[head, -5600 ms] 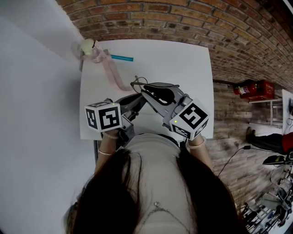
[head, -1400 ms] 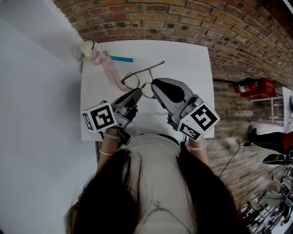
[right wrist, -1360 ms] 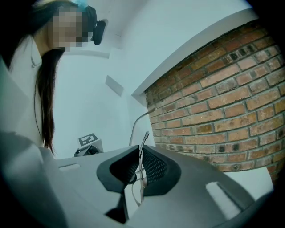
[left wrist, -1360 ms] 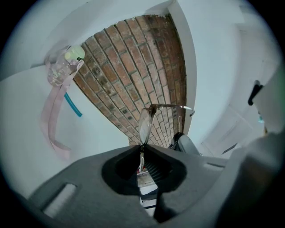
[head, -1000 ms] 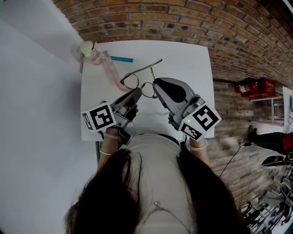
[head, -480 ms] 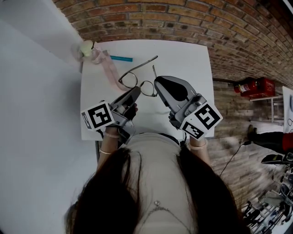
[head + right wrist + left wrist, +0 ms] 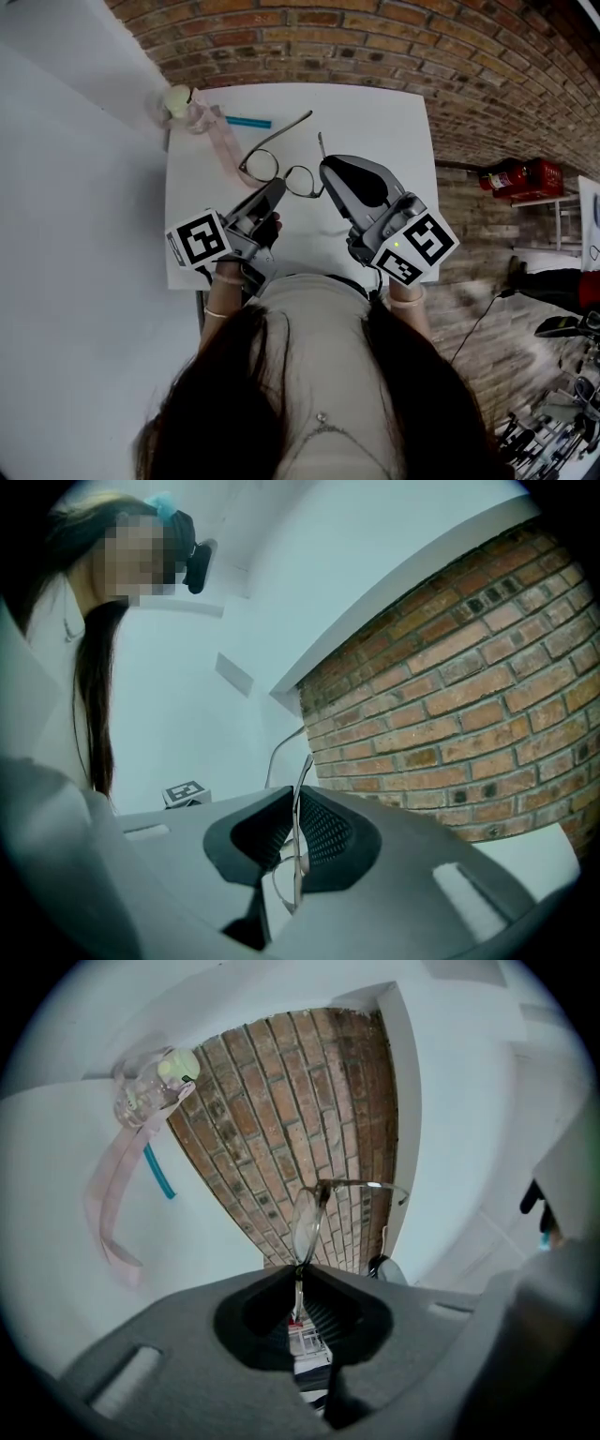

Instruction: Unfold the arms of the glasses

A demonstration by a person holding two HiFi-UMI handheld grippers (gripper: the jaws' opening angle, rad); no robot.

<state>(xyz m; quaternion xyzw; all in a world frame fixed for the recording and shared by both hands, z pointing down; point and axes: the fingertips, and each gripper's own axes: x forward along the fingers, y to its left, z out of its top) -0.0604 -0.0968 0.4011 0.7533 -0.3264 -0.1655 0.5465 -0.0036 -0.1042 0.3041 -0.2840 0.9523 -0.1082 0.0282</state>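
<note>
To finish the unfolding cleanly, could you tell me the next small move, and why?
Probably swing the right tool a little outward while the left tool holds the glasses steady: one arm stretches out straight, but the other arm, pinched in the right tool, looks only partly open.

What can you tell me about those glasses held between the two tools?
The glasses have a thin, dark, metal-looking wire frame with two rounded clear lenses. They are held over the white table, the left gripper shut on the frame at one lens, the right gripper shut on the other end. One arm angles out toward the brick wall; the other shows only partly.
</note>
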